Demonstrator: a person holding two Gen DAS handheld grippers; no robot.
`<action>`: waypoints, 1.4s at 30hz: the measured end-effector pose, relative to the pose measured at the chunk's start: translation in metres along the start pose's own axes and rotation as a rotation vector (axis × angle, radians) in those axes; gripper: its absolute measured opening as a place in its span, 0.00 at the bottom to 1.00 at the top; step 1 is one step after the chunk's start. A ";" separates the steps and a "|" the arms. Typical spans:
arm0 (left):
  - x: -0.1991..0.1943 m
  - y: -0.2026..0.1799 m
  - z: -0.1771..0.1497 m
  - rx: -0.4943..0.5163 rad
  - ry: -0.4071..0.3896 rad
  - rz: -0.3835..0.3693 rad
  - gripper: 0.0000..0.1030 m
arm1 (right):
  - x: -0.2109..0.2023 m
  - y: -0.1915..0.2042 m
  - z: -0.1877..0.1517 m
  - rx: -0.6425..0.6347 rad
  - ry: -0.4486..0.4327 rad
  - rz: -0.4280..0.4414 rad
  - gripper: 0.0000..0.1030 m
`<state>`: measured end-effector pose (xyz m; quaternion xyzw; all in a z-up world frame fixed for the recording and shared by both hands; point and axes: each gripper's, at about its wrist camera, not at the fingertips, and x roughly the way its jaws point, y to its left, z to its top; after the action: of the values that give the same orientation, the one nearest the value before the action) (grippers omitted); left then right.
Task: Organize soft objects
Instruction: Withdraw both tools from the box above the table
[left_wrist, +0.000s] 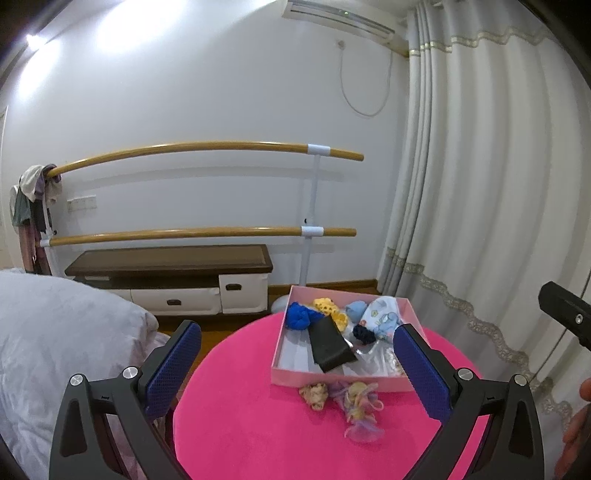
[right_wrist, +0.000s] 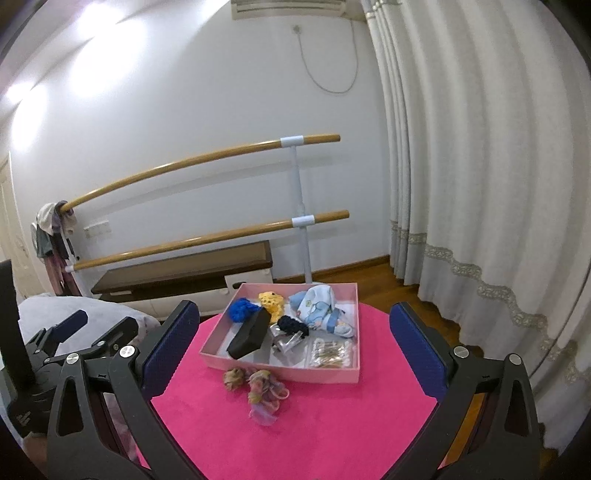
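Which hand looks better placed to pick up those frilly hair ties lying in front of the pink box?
Probably right. The right tongs are open, with the hair ties roughly centred between them; for the equally open left tongs the ties sit off toward one finger.

Ahead of the wide-spread left gripper, the near part of the round pink-covered table lies bare, broken only by two small pastel fabric scrunchies lying between its fingers, just in front of the shallow pink cardboard box. Inside the box, a tilted black wedge-shaped case and bunched soft items crowd the far side. A grey quilted bed closes in to the left, and white pleated curtains hang to the right.
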<state>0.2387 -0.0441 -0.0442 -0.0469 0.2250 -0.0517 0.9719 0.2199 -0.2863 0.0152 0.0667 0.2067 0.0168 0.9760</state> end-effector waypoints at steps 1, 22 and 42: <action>-0.004 0.001 -0.002 -0.005 0.000 -0.003 1.00 | -0.004 0.000 -0.003 0.004 -0.005 -0.004 1.00; -0.071 -0.006 -0.044 0.033 0.026 0.059 1.00 | -0.027 -0.010 -0.065 0.054 0.054 -0.011 1.00; -0.034 0.016 -0.051 0.028 0.101 0.083 1.00 | -0.006 -0.006 -0.069 0.031 0.100 -0.011 1.00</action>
<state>0.1874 -0.0279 -0.0771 -0.0211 0.2748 -0.0167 0.9611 0.1867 -0.2844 -0.0456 0.0796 0.2557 0.0115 0.9634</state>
